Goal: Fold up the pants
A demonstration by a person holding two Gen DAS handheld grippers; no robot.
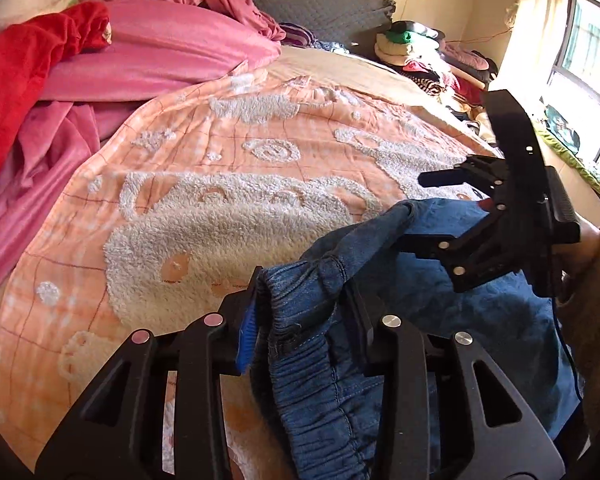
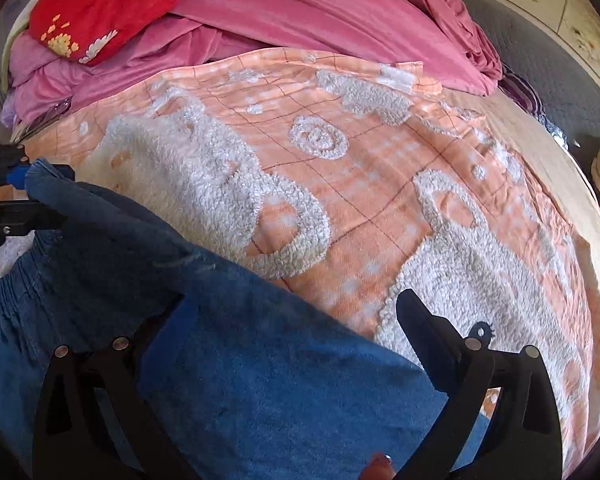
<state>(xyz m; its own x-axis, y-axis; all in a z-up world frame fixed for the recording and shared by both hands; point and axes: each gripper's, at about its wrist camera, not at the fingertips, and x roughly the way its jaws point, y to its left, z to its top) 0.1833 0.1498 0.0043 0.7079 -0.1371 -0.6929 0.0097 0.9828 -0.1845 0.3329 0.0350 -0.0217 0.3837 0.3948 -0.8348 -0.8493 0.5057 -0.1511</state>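
Denim pants (image 1: pixel 324 360) are seen nearest, bunched at the near edge of the bed (image 1: pixel 204 208), their elastic waistband pinched between the narrowed fingers of the left gripper (image 1: pixel 300 312). Just beyond, the right gripper (image 1: pixel 416 208) is seen with its fingers spread, one above and one below a fold of the waistband, not yet pressing it. The waistband's long axis is judged to run from one gripper to the other, the legs hanging towards the person. Farther off, pink bedding (image 1: pixel 160 52) is heaped at the far left corner.
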